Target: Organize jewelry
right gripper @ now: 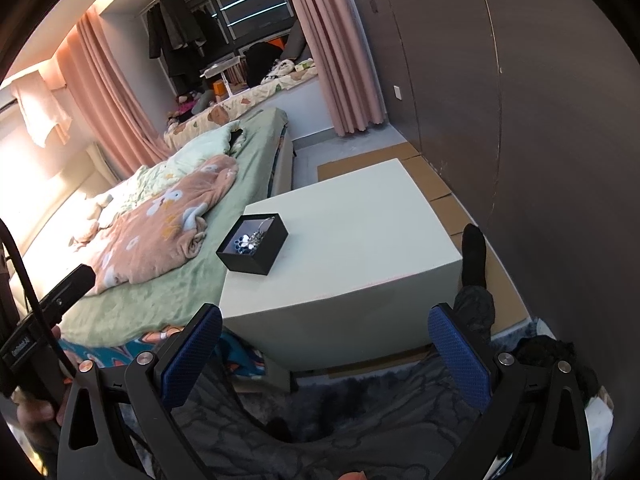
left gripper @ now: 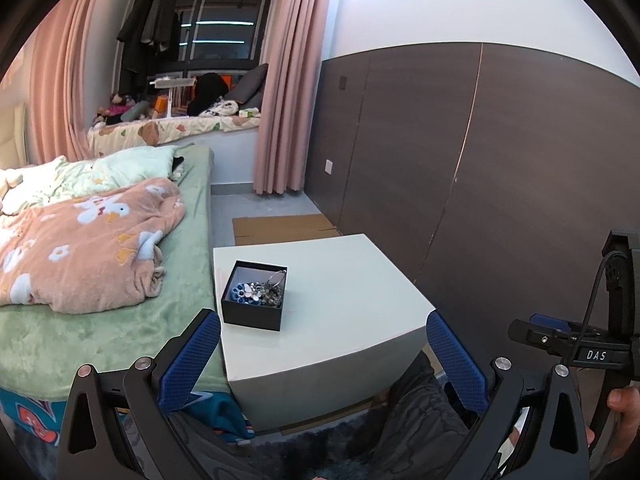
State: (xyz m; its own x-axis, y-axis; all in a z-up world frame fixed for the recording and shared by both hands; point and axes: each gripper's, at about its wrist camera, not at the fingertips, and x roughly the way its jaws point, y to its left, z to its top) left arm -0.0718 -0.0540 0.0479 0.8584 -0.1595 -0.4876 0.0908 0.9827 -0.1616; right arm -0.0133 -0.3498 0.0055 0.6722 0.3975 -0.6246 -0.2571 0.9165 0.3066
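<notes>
Ahead of both grippers' wide-spread, empty fingers — black jewelry box on white table, well apart.

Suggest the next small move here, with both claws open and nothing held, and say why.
Probably bring the left claw forward and down toward the small black square box near the bed-side edge of the white cube table. The tangled silver and blue jewelry already lies inside it, the rest of the tabletop looks bare, and both the left and the right claw hang short of the table.
</notes>
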